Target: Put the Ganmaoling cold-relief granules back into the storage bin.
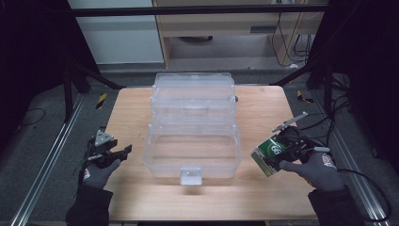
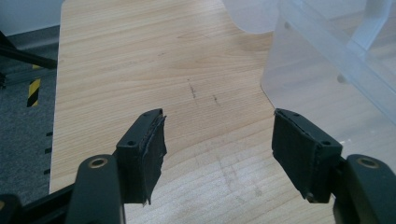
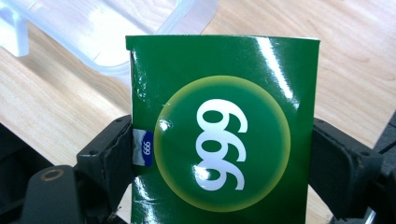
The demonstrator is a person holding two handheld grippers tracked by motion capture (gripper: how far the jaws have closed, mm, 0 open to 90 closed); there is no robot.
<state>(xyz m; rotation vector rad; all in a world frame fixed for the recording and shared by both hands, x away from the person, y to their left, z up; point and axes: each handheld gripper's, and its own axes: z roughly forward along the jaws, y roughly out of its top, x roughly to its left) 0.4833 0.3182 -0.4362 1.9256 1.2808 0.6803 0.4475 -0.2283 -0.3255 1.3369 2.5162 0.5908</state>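
Our right hand-held gripper pinches a green "999" box — we should carry it level over the clear storage box; the left hand-held gripper waits spread.

Green box: glossy carton printed with a white "999" inside a yellow-edged circle. It is clamped between the jaws of the right gripper, held tilted above the table, just beside the right wall of the clear plastic bin
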